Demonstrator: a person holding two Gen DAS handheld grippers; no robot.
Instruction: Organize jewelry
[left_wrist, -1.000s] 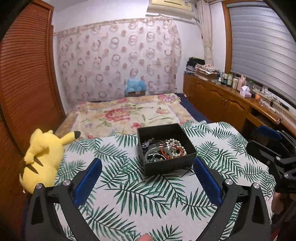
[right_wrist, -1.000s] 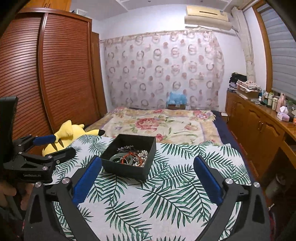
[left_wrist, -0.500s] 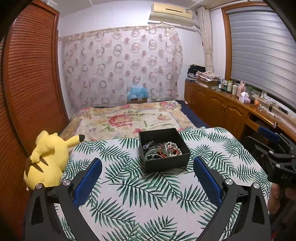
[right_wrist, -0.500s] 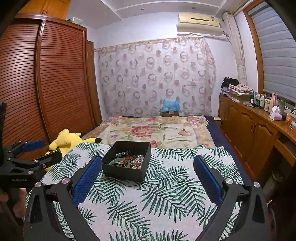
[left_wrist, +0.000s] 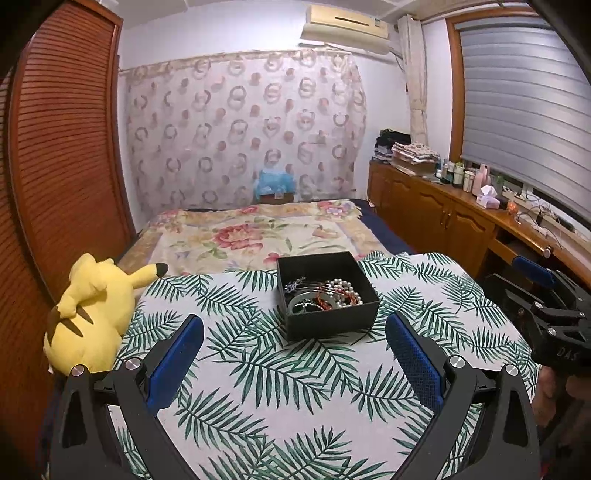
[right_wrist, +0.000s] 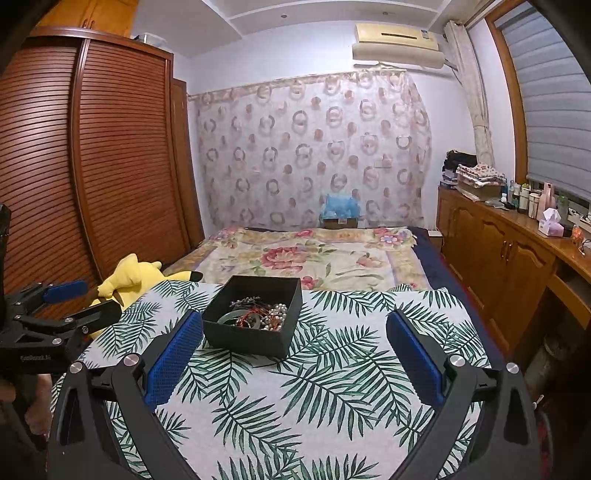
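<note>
A black open box (left_wrist: 332, 323) stands on a palm-leaf cloth (left_wrist: 258, 387). It holds jewelry (left_wrist: 325, 295): pearl beads, red beads, bangles. The same box (right_wrist: 243, 338) with the jewelry (right_wrist: 258, 315) shows in the right wrist view. My left gripper (left_wrist: 293, 338) is open and empty, a little short of the box. My right gripper (right_wrist: 293, 334) is open and empty, with the box near its left finger. The right gripper also shows at the left wrist view's right edge (left_wrist: 532, 291). The left gripper shows at the right wrist view's left edge (right_wrist: 85, 301).
A yellow plush toy (left_wrist: 88, 314) lies at the cloth's left edge. Behind is a bed with a floral cover (left_wrist: 251, 236). A wooden louvred wardrobe (right_wrist: 92, 177) is at left. A wooden counter (right_wrist: 517, 243) with bottles runs along the right.
Both grippers have drawn back and lifted a little, so the box looks smaller and farther. Both stay open and empty.
</note>
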